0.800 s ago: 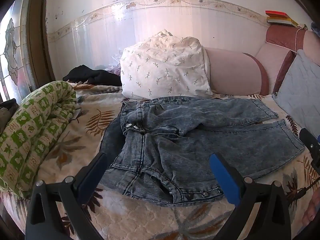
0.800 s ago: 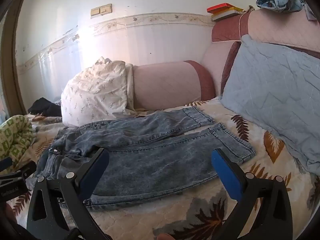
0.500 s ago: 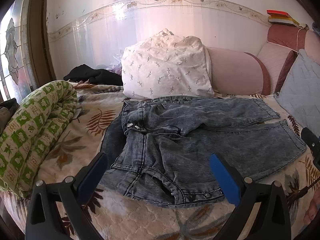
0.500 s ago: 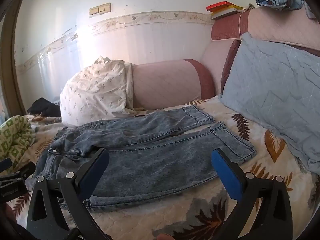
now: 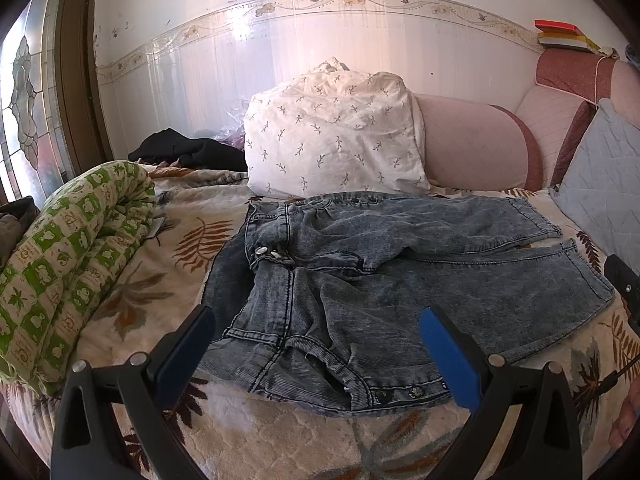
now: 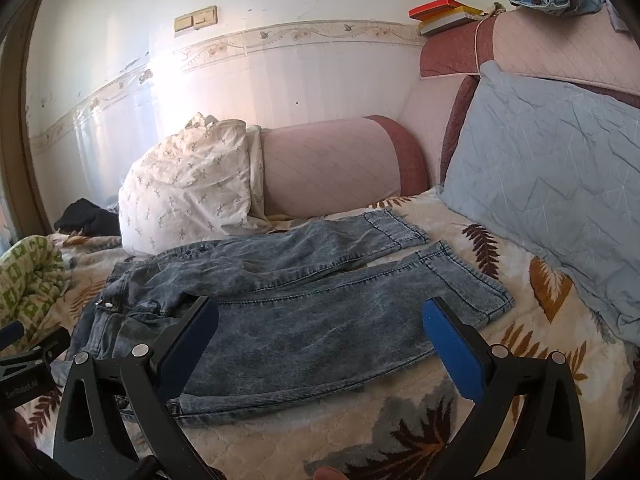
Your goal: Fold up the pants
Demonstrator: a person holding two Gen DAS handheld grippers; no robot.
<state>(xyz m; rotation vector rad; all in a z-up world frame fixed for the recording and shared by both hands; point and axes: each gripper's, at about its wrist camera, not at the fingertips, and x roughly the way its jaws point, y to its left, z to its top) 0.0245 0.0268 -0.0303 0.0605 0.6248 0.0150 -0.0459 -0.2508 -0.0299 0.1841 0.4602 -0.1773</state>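
1. The acid-washed blue denim pants lie flat on the bed with the long axis running side to side: waistband and metal buttons on the left, both leg hems on the right. The far leg sits just beside the near one, with a thin gap opening toward the cuffs. The fly area is a bit rumpled.
2. The surface is a cream quilted bedspread with brown and grey leaf print.
3. Room stuff, left to right in the left wrist view: a rolled green-and-cream patterned quilt, a heap of black clothing at the back, a white pillow with small leaf sprigs just behind the waistband, a pink padded bolster, then a pale blue quilted cushion by the hems. White tiled wall with a floral border behind it all, and some coloured books on the pink headboard.
4. Left gripper: blue pads spread wide, grasping nothing, hanging above the near waistband corner. No contact that I can see.
5. Right gripper: also spread wide and empty, over the near leg's lower edge, with the hems up and to its right.
6. The left gripper's black body peeks in at the right wrist view's left edge, near the waistband.
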